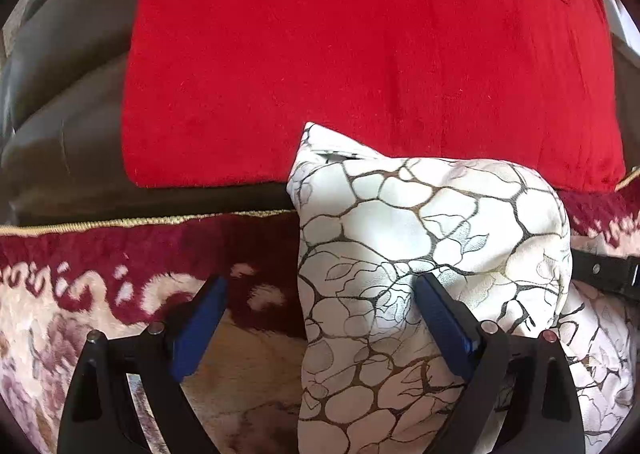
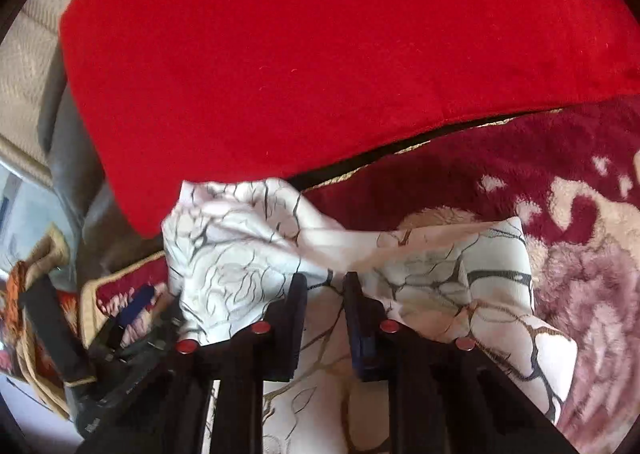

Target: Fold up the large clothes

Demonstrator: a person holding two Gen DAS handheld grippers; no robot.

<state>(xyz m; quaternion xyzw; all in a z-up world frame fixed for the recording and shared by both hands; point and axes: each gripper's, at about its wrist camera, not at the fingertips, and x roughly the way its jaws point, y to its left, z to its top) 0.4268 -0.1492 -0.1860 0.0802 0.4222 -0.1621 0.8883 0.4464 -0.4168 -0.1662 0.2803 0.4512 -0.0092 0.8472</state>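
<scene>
Left gripper [image 1: 320, 294] jaws wide, white patterned cloth [image 1: 420, 234] between; right gripper [image 2: 326, 282] jaws pinching it.

No text, label, brand or number is legible anywhere.

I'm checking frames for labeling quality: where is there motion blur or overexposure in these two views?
Left wrist view: mostly sharp, white patterned cloth crisp, slight smear at the left edge, fisheye bending throughout. Right wrist view: the same cloth is blurred and washed out at its raised fold; the left gripper is smeared too.
</scene>
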